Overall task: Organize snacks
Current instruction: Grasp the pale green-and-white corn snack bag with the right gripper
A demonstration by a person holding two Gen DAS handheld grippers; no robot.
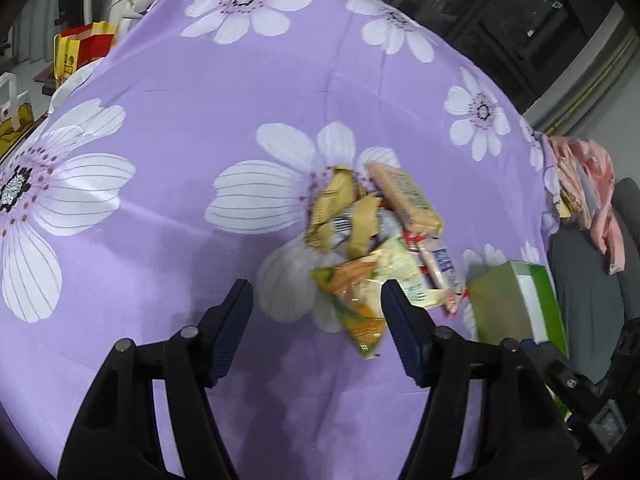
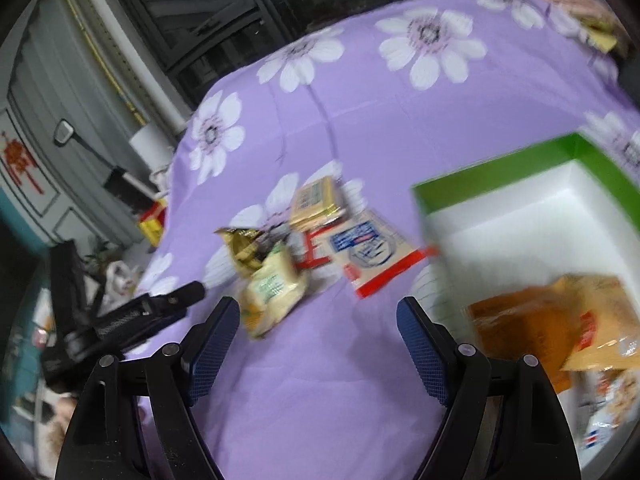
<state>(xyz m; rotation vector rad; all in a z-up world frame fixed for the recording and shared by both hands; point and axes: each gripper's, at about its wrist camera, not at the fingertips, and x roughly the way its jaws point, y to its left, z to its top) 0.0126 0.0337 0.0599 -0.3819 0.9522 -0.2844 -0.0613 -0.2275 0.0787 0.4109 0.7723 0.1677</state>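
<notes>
A worktop covered by a purple cloth (image 1: 248, 92) printed with big white flowers fills both views. At its right side stands a green box (image 2: 496, 178) with a white inside, and an orange snack packet (image 2: 532, 320) lies in it beside another bag at the lower right corner.

The loose snack pile (image 1: 380, 236) lies on the cloth just left of the box: a yellow-green chip bag (image 1: 360, 304) nearest the left tongs, a white and blue sachet with red edges (image 2: 368, 248) close to the box wall, a tan biscuit pack (image 2: 318, 202) at the far side, and a crumpled gold wrapper (image 2: 242, 246).

The left tongs (image 1: 316, 304) stand about half open with nothing gripped; the chip bag lies on the cloth beyond, partly showing between their tips. The right tongs (image 2: 320, 320) are wide open and empty above bare cloth, between the pile and the box.
</notes>
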